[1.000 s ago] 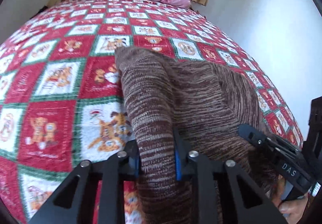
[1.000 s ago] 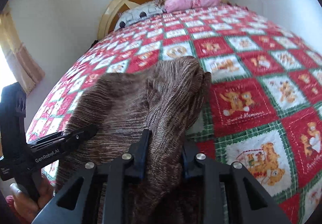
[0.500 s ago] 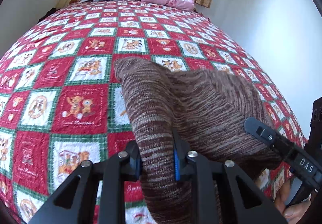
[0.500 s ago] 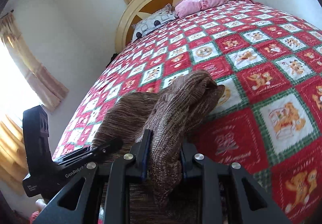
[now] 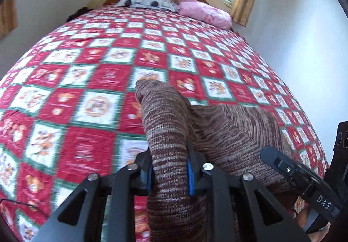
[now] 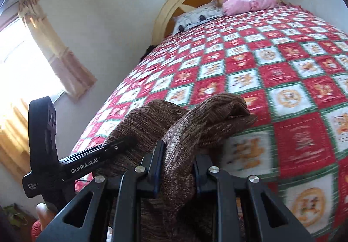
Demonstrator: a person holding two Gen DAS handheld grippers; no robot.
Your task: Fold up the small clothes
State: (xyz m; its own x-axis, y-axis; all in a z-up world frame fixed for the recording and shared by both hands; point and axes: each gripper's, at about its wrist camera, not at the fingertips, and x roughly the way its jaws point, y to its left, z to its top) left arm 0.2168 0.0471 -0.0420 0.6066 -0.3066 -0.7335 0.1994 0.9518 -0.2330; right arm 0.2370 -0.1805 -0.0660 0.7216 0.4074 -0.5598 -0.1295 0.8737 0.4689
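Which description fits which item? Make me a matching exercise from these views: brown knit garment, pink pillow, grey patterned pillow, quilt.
Items:
1. brown knit garment
2. pink pillow
3. grey patterned pillow
4. quilt

Descriptions:
A. red, white and green checks, covers the bed
B. at the headboard, nearer the window
C. clamped in both grippers
D. at the headboard, middle

Pairs: 1-C, 2-B, 3-D, 4-A

Knit garment (image 5: 219, 133), brown/tan marl stripe, bunched w/ two corners raised, rest draped on bed's near edge.
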